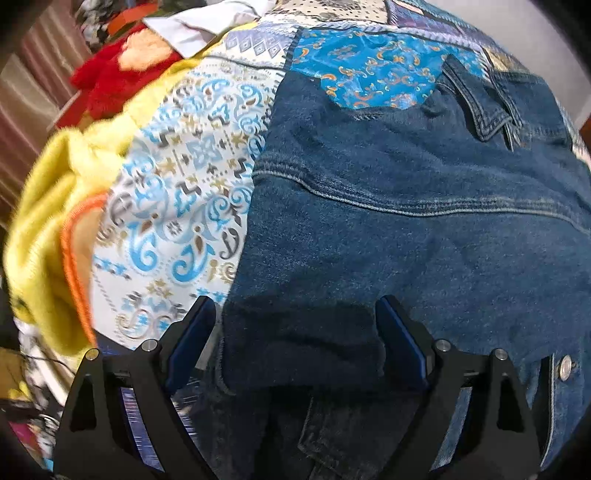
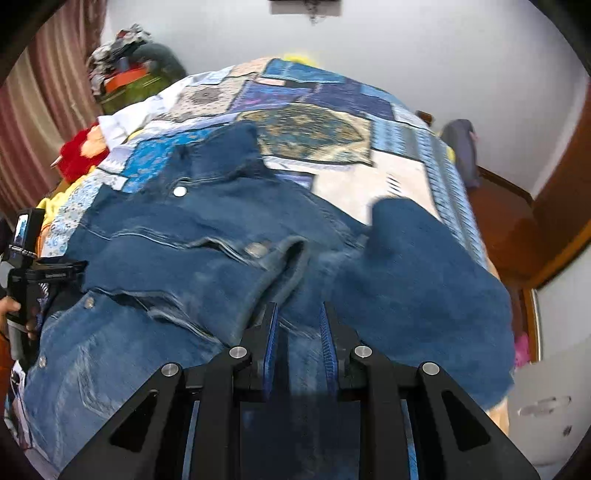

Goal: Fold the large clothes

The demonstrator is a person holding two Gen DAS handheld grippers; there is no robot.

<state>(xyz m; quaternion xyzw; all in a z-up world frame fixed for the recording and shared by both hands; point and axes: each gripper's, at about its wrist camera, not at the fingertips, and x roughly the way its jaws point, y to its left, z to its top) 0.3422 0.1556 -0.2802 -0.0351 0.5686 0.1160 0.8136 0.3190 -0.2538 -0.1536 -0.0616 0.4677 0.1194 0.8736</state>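
Observation:
A blue denim jacket lies spread on a patterned patchwork bedspread. It also shows in the right wrist view, rumpled, with its collar toward the far side. My left gripper is open, its jaws wide apart over a dark folded edge of the jacket. My right gripper has its jaws close together with denim between them, holding a fold of the jacket near the front. The left gripper's body shows at the left edge of the right wrist view.
A yellow and orange garment lies bunched at the left of the bed. A red fluffy item and white cloth lie beyond it. A pile of clothes sits at the far left. A wooden bed frame runs along the right.

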